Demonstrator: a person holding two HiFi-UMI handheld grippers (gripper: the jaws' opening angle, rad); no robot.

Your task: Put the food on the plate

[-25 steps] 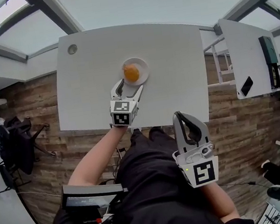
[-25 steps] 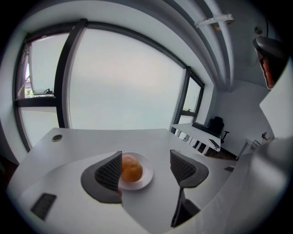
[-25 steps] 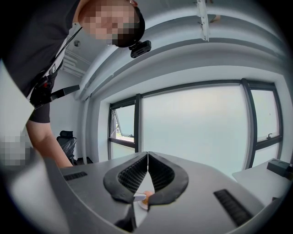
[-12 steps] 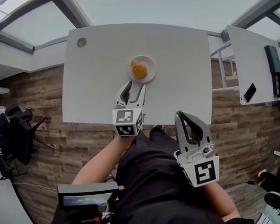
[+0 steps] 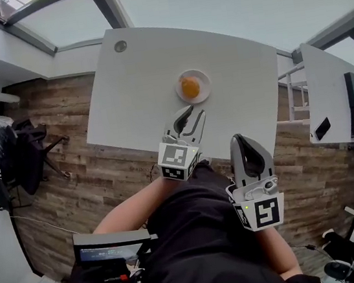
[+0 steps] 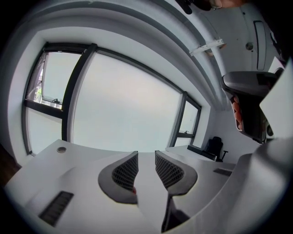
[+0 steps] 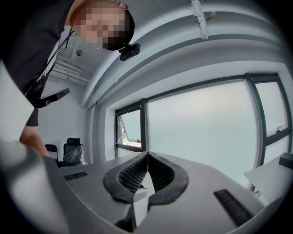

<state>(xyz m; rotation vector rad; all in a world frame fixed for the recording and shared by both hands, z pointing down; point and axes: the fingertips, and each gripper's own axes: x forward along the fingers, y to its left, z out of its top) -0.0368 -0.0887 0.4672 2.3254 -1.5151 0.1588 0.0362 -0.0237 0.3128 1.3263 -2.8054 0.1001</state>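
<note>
Now, food (image 5: 190, 87) on plate (image 5: 205, 80), upper middle.
Left gripper (image 5: 193, 110) below, empty, jaws just closing yet apart; right gripper (image 5: 241, 139) lower right, closed.

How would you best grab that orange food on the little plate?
Probably around the widest part of the orange food, coming down from above with one jaw each side. It looks rounded and sits in the middle of the small white plate, whose rim would likely block a low sideways approach.
</note>
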